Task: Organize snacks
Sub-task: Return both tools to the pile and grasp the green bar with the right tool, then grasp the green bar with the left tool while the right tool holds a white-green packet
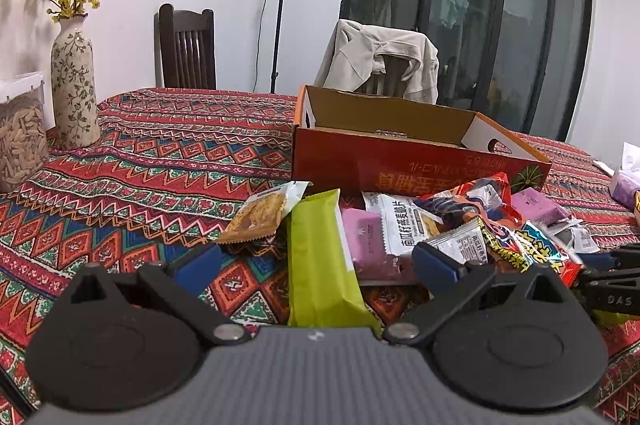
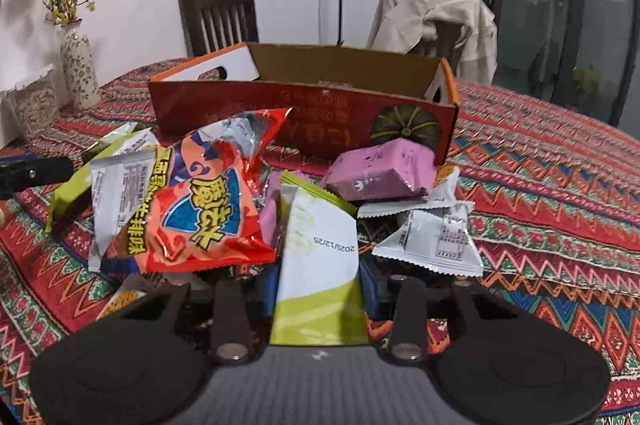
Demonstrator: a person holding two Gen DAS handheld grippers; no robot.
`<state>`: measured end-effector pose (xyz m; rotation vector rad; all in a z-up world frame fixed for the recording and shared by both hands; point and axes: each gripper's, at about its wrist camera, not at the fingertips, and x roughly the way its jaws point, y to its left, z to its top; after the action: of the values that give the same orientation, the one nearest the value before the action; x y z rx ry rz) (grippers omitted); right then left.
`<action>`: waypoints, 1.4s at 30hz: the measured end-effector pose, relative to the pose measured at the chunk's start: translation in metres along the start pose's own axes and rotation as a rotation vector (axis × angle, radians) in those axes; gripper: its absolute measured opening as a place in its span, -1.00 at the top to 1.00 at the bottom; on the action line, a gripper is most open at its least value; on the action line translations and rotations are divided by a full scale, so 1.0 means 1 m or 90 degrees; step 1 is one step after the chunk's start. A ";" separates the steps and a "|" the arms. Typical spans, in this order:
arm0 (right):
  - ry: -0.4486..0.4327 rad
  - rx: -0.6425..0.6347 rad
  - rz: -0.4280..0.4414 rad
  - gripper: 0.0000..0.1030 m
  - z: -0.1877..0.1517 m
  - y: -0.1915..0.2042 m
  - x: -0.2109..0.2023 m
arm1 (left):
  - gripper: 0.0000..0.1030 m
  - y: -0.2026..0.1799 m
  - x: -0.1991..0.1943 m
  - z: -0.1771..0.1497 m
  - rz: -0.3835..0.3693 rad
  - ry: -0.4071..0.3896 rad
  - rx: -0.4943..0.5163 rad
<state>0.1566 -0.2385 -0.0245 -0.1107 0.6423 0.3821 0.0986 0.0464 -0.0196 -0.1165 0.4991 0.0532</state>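
Looks like the picking-up step, with almost no snacks put away yet (cannot see much inside the box (image 2: pixel 280 113) from here).

Heaped in a messy pile of snacks (image 2: pixel 256 201) on the counter (image 1: pixel 160 161), right in front of the box.

On the right gripper (image 2: pixel 319 291): jaws pulled in snug on both sides of a white and green packet (image 2: pixel 318 265), so seems to have hold of it. Sits at the front edge of the pile, on the side away from the box. Leaning on it from the left, a big red packet (image 2: pixel 200 209). Closer to the box, almost touching its front wall, a purple packet (image 2: pixel 380 169).

On the left gripper (image 1: pixel 318 265): jaws spread wide, gripping nothing. Between them, lying flat in front of the box, a long green packet (image 1: pixel 320 257).

Next, probably: lift the white and green packet up, carry it over the front wall of the box, and let go inside. Needs a slow lift, so as not to drag the red packet along. Needs enough height to clear the wall too. After that, likely close the left jaws on the green packet and do the same.
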 end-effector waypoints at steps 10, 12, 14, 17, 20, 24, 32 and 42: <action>-0.127 0.054 -0.021 0.27 0.000 -0.016 -0.033 | -1.00 0.002 0.004 0.009 0.029 0.023 -0.013; -0.130 0.057 -0.021 0.27 -0.001 -0.017 -0.034 | -1.00 0.002 0.012 0.015 0.049 0.048 -0.005; -0.134 0.056 -0.020 0.27 -0.001 -0.017 -0.036 | -1.00 0.003 0.019 0.022 0.063 0.069 -0.013; -0.142 0.057 -0.020 0.26 -0.002 -0.017 -0.039 | -1.00 0.003 0.028 0.027 0.070 0.093 -0.009; -0.148 0.061 -0.019 0.26 -0.004 -0.018 -0.041 | -1.00 -0.003 0.035 0.027 0.085 0.101 0.012; -0.152 0.065 -0.018 0.26 -0.004 -0.020 -0.043 | -0.89 -0.006 0.043 0.020 0.069 0.119 0.012; -0.154 0.068 -0.018 0.26 -0.005 -0.020 -0.043 | 0.04 0.004 0.052 0.015 -0.028 0.150 -0.050; -0.151 0.073 -0.022 0.25 -0.006 -0.022 -0.041 | 0.26 0.006 0.042 0.014 -0.031 0.127 -0.057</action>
<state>0.1310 -0.2732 -0.0048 0.0325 0.4261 0.3177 0.1415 0.0549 -0.0284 -0.2235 0.6928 0.0170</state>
